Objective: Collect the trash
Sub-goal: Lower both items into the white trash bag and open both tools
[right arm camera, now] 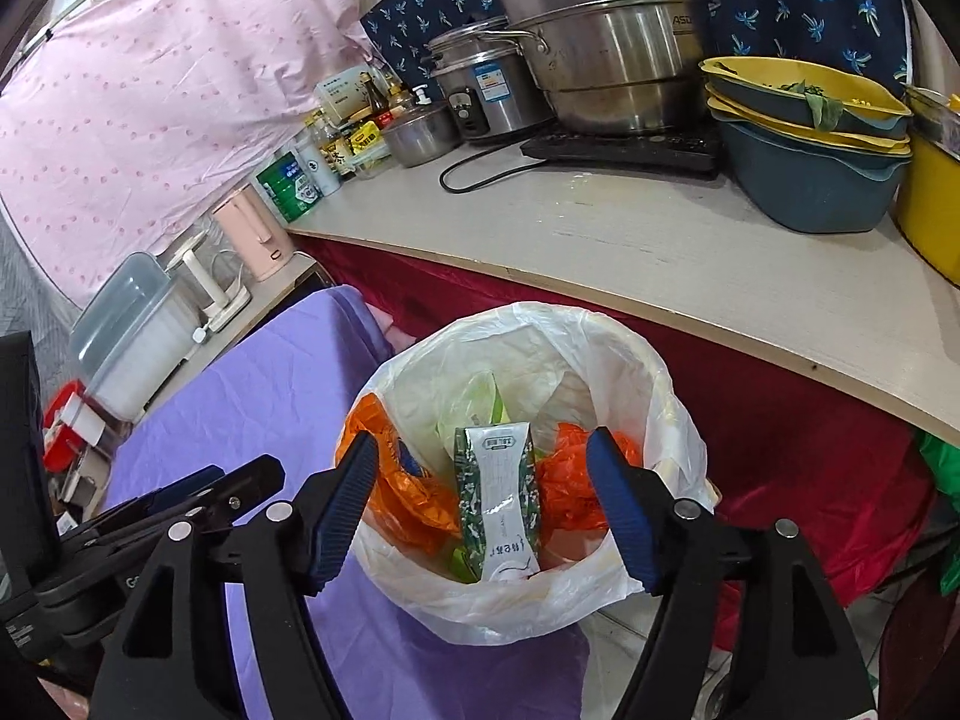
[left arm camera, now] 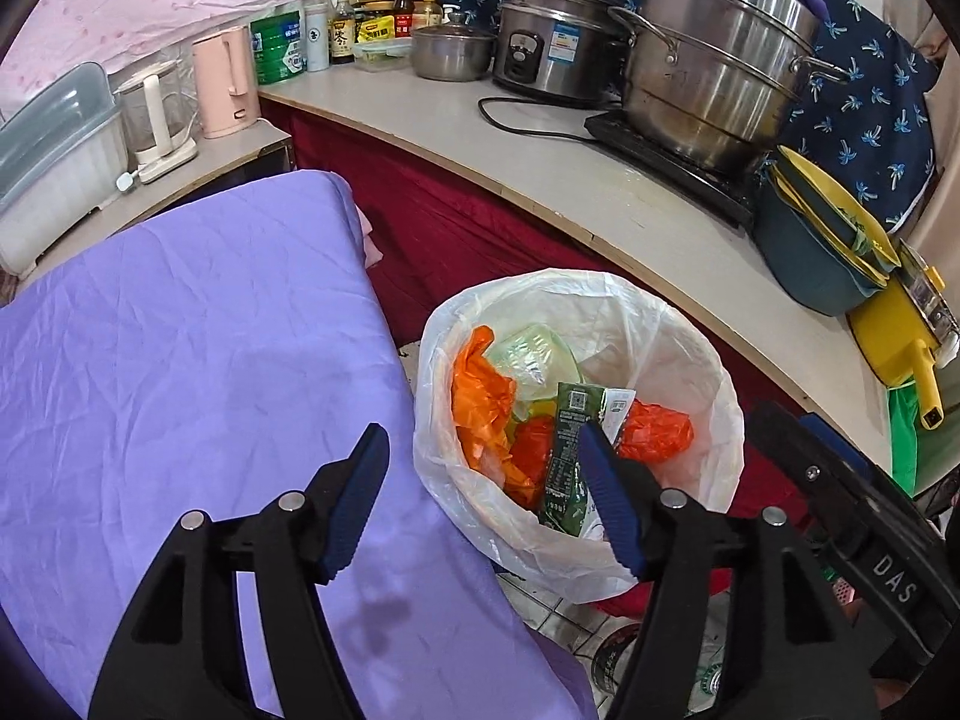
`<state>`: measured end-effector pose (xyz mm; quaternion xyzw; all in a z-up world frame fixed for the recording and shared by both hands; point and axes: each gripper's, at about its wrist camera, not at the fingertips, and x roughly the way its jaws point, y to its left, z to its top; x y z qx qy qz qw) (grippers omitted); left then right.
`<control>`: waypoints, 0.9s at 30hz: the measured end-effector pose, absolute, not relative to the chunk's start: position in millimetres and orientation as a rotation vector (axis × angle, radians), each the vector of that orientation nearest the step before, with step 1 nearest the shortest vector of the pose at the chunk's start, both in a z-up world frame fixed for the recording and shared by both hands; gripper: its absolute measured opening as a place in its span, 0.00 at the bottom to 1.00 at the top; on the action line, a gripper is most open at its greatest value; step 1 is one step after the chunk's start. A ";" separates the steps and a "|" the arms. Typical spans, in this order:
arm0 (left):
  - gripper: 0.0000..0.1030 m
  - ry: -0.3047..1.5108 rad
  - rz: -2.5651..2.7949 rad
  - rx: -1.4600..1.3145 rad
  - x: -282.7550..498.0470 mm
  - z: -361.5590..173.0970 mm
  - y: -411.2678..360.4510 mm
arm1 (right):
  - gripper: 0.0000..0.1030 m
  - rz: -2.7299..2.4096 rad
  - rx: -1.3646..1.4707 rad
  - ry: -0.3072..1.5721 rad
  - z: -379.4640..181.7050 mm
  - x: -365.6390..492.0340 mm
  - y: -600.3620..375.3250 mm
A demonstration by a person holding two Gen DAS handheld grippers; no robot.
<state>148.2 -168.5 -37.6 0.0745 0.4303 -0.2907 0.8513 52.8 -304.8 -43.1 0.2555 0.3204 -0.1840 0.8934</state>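
Cramped kitchen corner: purple cloth [left arm camera: 198, 360] over a low surface on the left, pale countertop [right arm camera: 690, 276] curving behind.

Right gripper [right arm camera: 483, 513]: tongs apart, nothing between them, hovering directly over the bin mouth. Left gripper [left arm camera: 483, 504]: tongs also apart and empty, straddling the edge of the cloth and the bin's near rim.

Bin liner [right arm camera: 672, 420], white plastic, is open. Inside: green-and-white carton [right arm camera: 498, 498] standing tilted on top, orange plastic bags [left arm camera: 480, 408] on either side, a pale green wrapper [left arm camera: 534, 354] behind.

Judgement: the carton looks already deposited; the step in hand is likely clearing away from the bin. No loose trash is visible on the cloth. To do it well: lift the right gripper straight up so the fingers do not snag the liner rim; keep the left clear of the liner's near edge.

Farther back: steel steamer pot [left arm camera: 714, 60] on a black hob [left arm camera: 672, 162], rice cooker [left arm camera: 552, 48], stacked basins [right arm camera: 810, 138], pink kettle [left arm camera: 222, 84].
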 end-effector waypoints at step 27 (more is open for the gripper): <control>0.80 0.785 -0.538 0.218 107.8 -18.8 -132.4 | 0.82 -0.396 0.417 0.653 -16.7 20.1 -259.0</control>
